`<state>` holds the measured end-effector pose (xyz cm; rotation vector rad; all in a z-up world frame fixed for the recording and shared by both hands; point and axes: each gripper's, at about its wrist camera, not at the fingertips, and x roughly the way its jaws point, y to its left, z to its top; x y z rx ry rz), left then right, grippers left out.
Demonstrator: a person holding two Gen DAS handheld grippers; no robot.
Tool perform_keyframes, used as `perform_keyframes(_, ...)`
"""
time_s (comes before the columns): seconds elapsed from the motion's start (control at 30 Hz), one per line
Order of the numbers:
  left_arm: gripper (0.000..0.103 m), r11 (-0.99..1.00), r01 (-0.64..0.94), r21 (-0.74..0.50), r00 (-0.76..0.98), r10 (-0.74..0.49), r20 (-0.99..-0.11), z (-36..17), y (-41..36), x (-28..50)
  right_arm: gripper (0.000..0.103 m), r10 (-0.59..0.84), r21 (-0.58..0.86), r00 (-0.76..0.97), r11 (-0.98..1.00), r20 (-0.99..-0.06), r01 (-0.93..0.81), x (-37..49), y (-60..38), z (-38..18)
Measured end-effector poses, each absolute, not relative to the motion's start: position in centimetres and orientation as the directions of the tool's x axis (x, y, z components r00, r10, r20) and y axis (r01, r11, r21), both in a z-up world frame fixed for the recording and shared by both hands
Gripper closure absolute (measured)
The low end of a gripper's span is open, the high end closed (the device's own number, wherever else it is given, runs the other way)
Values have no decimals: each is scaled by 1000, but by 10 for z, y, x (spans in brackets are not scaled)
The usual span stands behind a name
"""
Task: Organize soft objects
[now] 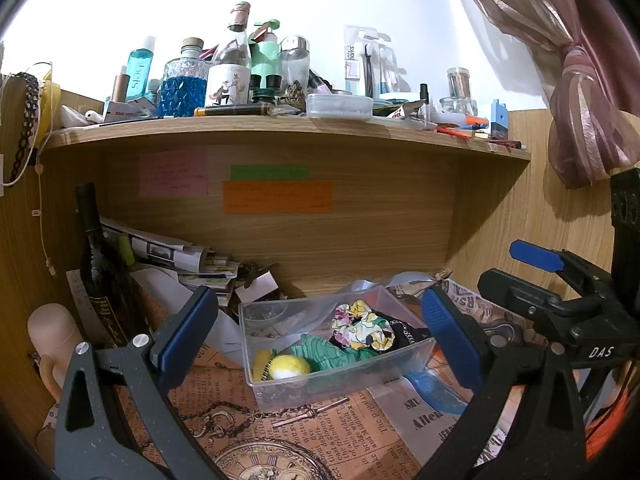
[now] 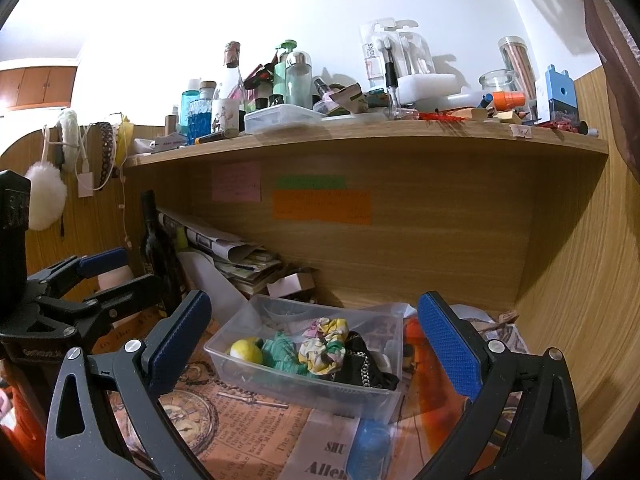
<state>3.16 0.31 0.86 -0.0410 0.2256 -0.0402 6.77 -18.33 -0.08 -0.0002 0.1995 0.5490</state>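
Wooden shelf runs across at 12 o'clock, crowded: blue-filled glass bottle, clear wine bottle, mint pump bottle, flat lidded box. Pink curtain bunched at 2 o'clock. Under the shelf, on the back panel: pink note, green strip, orange note. Dark wine bottle upright at 9 o'clock, stack of papers just beside it. Bench covered in newsprint-pattern paper. White pom-pom hangs at 9 o'clock in right view.

Wooden shelf, white wall, pink curtain
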Motion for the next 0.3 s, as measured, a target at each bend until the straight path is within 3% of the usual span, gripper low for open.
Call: perform_keyframes(0.3,0,998,44,-51,970,-55,-237,6,4,33,0,520,59,830,852,-202,-520,69,-181,-5)
